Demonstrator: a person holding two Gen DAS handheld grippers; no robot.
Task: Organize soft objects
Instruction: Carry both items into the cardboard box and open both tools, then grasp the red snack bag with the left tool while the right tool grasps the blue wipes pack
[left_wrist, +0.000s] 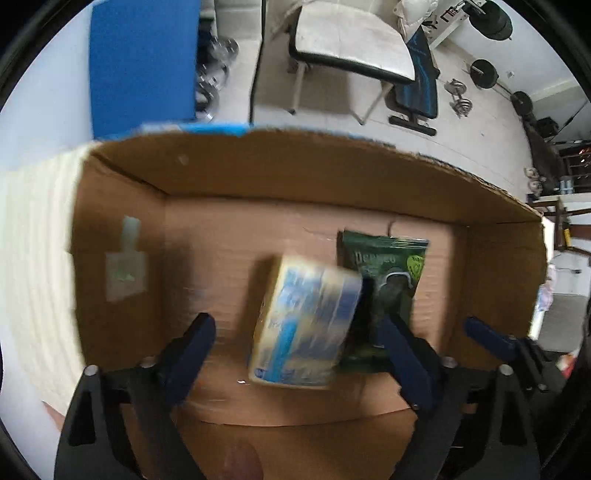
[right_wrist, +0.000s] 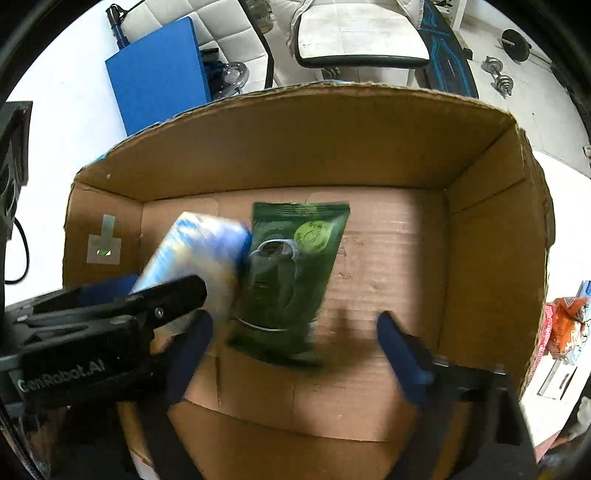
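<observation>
An open cardboard box (left_wrist: 280, 166) (right_wrist: 295, 140) fills both views. On its floor lies a dark green pouch (left_wrist: 391, 273) (right_wrist: 291, 273). A blue and white soft pack (left_wrist: 306, 325) (right_wrist: 199, 258) is blurred and tilted beside the pouch's left edge, between my left gripper's fingers but not touching them. My left gripper (left_wrist: 299, 354) is open above the box. My right gripper (right_wrist: 295, 350) is open and empty over the near part of the box, with the green pouch between its fingers. The left gripper's body (right_wrist: 92, 332) shows in the right wrist view.
A white table holds the box. Beyond it stand a blue panel (left_wrist: 144, 62) (right_wrist: 159, 74), a white chair (left_wrist: 351, 44) (right_wrist: 362, 37), and dumbbells and weight plates (left_wrist: 484, 74) on the floor. Orange and pink items (right_wrist: 565, 325) lie right of the box.
</observation>
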